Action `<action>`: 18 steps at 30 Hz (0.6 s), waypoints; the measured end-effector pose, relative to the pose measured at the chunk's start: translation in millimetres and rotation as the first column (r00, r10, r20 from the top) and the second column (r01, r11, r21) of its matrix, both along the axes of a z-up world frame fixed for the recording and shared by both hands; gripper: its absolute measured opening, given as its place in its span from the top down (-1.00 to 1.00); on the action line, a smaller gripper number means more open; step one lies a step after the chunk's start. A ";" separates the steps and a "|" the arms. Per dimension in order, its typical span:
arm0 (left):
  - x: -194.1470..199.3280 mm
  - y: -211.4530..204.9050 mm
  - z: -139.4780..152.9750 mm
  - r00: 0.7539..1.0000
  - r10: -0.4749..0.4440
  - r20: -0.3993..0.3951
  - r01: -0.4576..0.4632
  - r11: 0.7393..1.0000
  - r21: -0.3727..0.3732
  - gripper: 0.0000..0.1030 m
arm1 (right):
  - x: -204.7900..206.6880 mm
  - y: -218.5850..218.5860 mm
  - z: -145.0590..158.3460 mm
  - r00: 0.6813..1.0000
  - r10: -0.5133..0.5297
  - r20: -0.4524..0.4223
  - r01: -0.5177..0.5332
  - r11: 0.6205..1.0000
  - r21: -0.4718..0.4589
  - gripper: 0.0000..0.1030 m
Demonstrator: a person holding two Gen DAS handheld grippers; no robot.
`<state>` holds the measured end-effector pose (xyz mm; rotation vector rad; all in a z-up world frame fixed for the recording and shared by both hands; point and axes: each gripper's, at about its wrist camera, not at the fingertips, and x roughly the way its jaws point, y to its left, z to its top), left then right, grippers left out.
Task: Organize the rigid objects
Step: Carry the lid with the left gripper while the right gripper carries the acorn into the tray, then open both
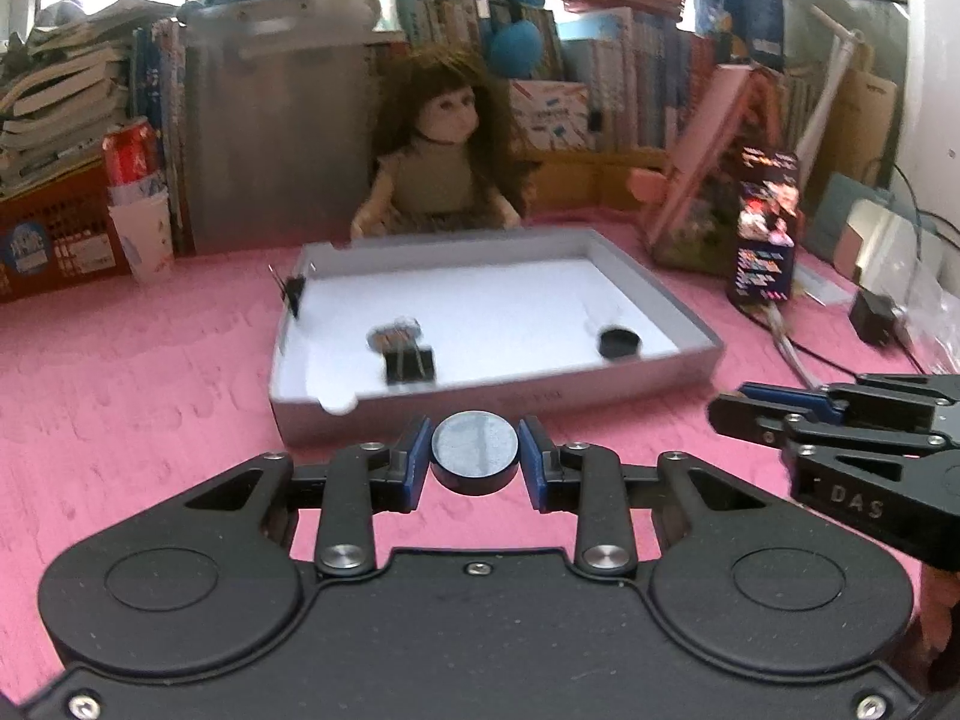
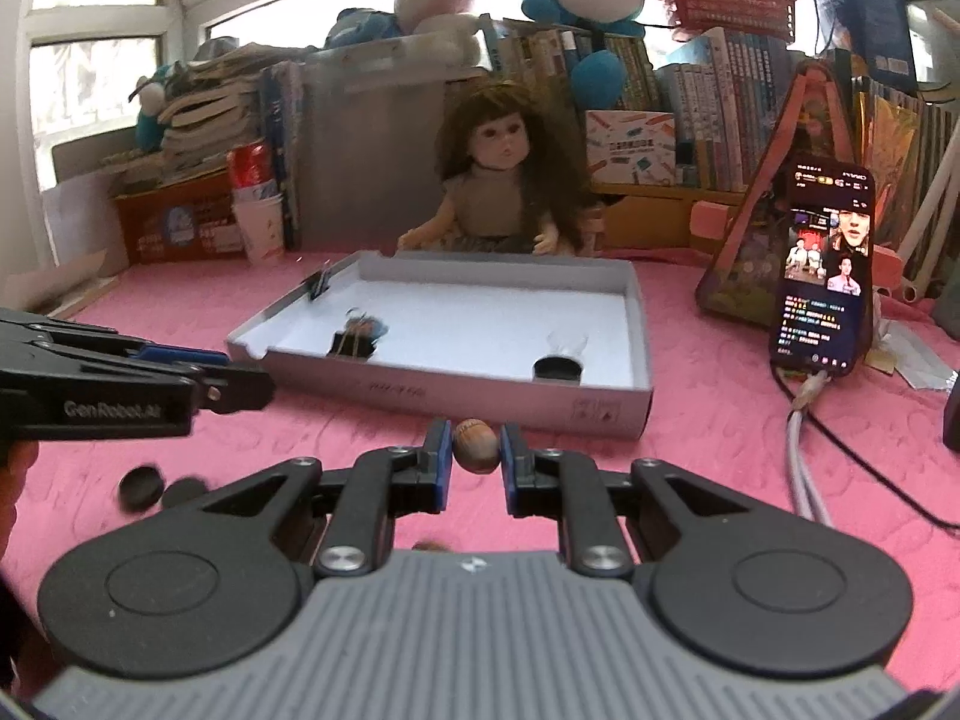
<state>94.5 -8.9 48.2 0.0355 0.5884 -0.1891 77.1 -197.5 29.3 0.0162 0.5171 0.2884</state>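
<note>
My left gripper [image 1: 475, 456] is shut on a round black disc with a grey top [image 1: 475, 450], held above the pink mat just in front of the grey tray [image 1: 498, 399]. My right gripper [image 2: 474, 455] is shut on a small brown nut-like ball [image 2: 475, 445], near the tray's front wall [image 2: 456, 396]. Inside the tray lie a black binder clip [image 1: 409, 363], a black disc [image 1: 619, 342] and a second clip [image 1: 294, 294] on the left wall. Two black discs [image 2: 141, 486] rest on the mat at the left in the right wrist view.
A doll [image 1: 438, 180] sits behind the tray. A lit phone [image 2: 825, 270] leans at the right, its cable [image 2: 804, 450] trailing over the mat. A red can on paper cups [image 1: 135, 198], book stacks and plush toys line the back. The right gripper's body [image 1: 852, 426] shows at the right.
</note>
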 end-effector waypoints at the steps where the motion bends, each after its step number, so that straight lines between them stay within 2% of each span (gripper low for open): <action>1: 5.6 1.1 2.4 1.000 0.004 0.001 -0.004 1.000 -0.002 0.42 | 6.5 -2.1 2.1 1.000 -0.006 -0.002 0.006 1.000 0.005 0.59; 11: 88.3 18.2 20.2 0.995 0.101 -0.003 -0.101 0.993 -0.069 0.42 | 85.6 -17.8 13.4 0.996 -0.067 -0.058 0.069 0.997 0.039 0.59; 18: 155.9 20.4 19.1 0.986 0.153 -0.074 -0.157 0.986 -0.060 0.42 | 159.5 -23.8 10.0 0.978 -0.078 -0.191 0.095 0.992 0.082 0.59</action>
